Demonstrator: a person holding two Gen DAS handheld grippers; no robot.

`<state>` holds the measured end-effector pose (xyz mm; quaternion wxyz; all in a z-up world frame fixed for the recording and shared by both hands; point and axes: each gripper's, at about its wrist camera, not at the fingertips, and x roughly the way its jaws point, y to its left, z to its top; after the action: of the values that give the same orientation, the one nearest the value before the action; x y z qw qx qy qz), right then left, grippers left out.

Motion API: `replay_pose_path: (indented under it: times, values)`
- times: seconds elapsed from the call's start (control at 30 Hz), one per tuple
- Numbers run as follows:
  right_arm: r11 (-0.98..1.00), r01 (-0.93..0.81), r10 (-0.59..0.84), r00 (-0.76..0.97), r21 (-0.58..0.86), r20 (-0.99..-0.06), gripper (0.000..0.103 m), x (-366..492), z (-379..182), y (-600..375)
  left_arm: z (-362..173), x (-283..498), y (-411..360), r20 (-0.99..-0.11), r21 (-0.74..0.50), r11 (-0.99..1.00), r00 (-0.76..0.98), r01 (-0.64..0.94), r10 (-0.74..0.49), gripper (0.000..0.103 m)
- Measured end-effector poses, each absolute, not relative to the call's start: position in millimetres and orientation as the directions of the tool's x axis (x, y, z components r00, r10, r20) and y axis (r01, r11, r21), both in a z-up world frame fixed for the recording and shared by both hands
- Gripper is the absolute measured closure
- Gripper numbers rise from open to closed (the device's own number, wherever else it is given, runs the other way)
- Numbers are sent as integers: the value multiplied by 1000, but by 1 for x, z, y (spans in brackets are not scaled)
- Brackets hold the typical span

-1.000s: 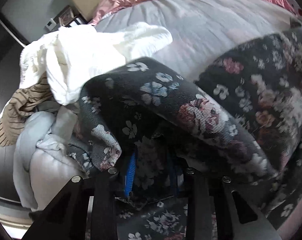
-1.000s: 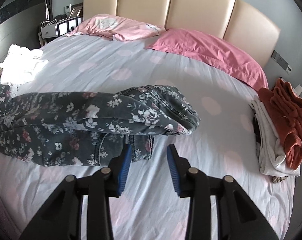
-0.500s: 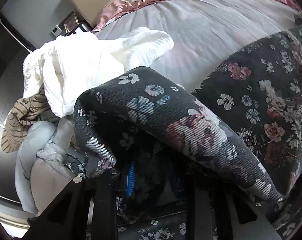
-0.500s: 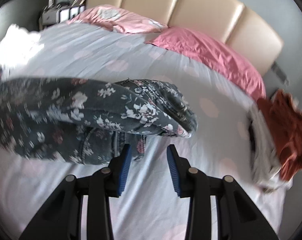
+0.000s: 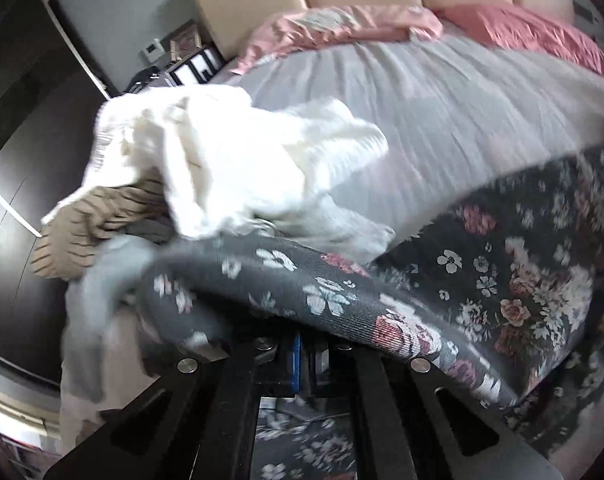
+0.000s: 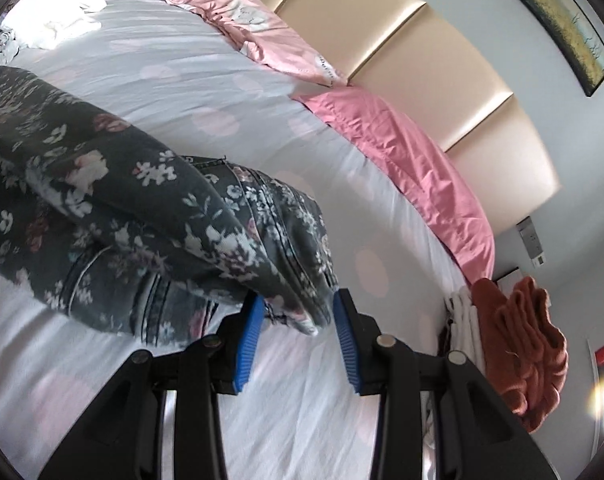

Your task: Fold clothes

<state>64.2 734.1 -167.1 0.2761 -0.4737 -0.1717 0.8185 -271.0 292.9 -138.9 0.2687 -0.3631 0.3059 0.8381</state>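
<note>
Although motion blur softened much of the left wrist view, the layout was legible. At upper left of that frame lay a heap of white garments (image 5: 230, 152) over a tan striped garment (image 5: 90, 224), on the grey bedspread (image 5: 441, 112). Across the lower half, the floral jeans (image 5: 381, 320) draped over the left gripper (image 5: 302, 360); its blue pads stood almost together with fabric bunched at them, so I judged it closed on the jeans, though the fingertips were covered.

In the right wrist view, the jeans (image 6: 150, 216) ran from the left edge to lower centre, long axis lying left to right across the bedspread (image 6: 182, 64). Their waistband end hung between the pads of the right gripper (image 6: 298, 332), whose jaws stood wide apart, gripping nothing; whether cloth touched a pad could not be determined. At right, pink pillows (image 6: 401, 152) lay against the headboard, and at the lower right edge a folded stack (image 6: 513, 336) of rust and white items sat at the bed's edge.

Assessment: each gripper was stationed at its own end of the garment. The right gripper appeared to need only closure on the waistband, which lay directly ahead of its fingers.
</note>
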Motion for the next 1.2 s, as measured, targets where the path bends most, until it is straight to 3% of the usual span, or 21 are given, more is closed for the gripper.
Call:
replay_pose_path:
  times: [0.1,0.13,0.53,0.93,1.07,1.2]
  values:
    - [-793,-328,609,-406,-513,-682,101,61,-161,731,-111,-274,283,-745,319,-699,-625,-640,231,101]
    - [-786,-347,618,-404,-511,-675,102,61,-159,729,-101,-275,276,-735,318,-711,-637,-627,233,101]
    - [-627,-612,771,-400,-481,-496,103,135,-44,701,20,-230,205,-597,249,-802,-738,-544,315,101]
    - [-360,-817,931,-280,-451,-236,103,330,78,643,95,-112,198,-503,180,-692,-670,-699,546,101]
    - [-310,-832,944,-212,-461,-252,103,364,95,646,101,-97,218,-547,159,-646,-612,-746,572,101]
    - [-362,-795,906,-176,-487,-385,102,351,60,671,70,-118,247,-634,135,-656,-574,-743,519,101]
